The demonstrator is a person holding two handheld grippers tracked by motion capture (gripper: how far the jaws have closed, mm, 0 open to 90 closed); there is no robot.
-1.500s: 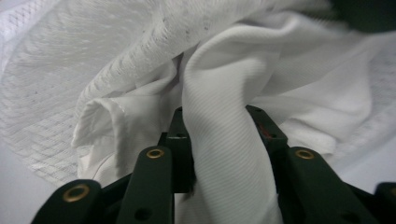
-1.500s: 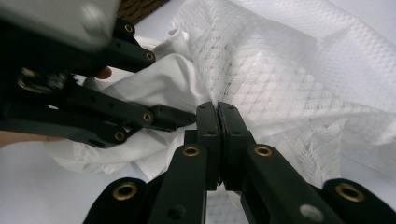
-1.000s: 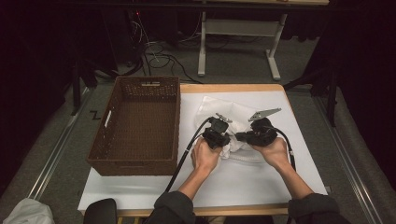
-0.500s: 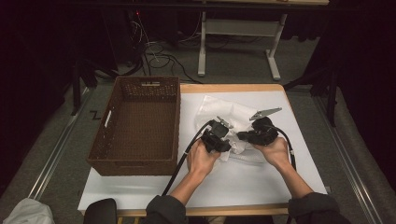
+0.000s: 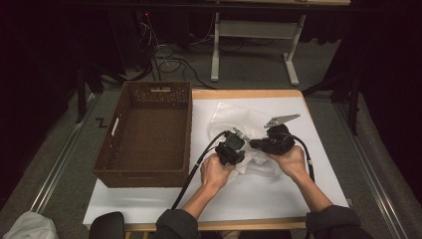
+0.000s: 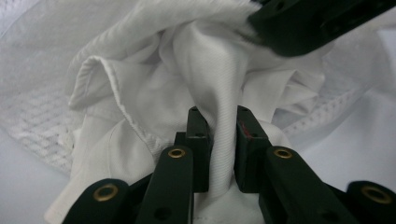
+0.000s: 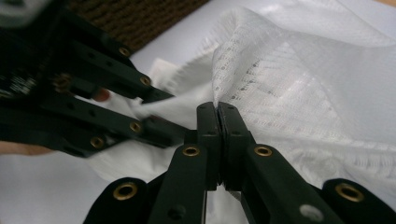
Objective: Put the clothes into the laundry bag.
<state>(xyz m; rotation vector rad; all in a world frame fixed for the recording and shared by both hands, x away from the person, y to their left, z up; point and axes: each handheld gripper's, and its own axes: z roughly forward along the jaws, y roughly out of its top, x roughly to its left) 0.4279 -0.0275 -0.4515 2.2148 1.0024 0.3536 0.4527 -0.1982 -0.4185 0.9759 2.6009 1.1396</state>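
A white mesh bag (image 5: 231, 115) lies crumpled at mid-table with a white cloth (image 5: 250, 160) bunched against it. In the left gripper view, a fold of the cloth (image 6: 154, 93) runs up between the jaws of my left gripper (image 6: 223, 116), which have just been closing and now pinch it. My right gripper (image 7: 217, 108) is shut on the edge of the mesh bag (image 7: 303, 84), which rises from its tips. In the high view the left gripper (image 5: 243, 149) and right gripper (image 5: 253, 144) meet nose to nose over the cloth.
An empty brown wicker basket (image 5: 149, 172) stands on the left of the white table top (image 5: 278, 196). Cables trail from both grippers toward the person. A metal frame and loose cables stand on the floor beyond the table.
The left gripper has shifted a little beside the cloth. The right hand and its gripper have kept still.
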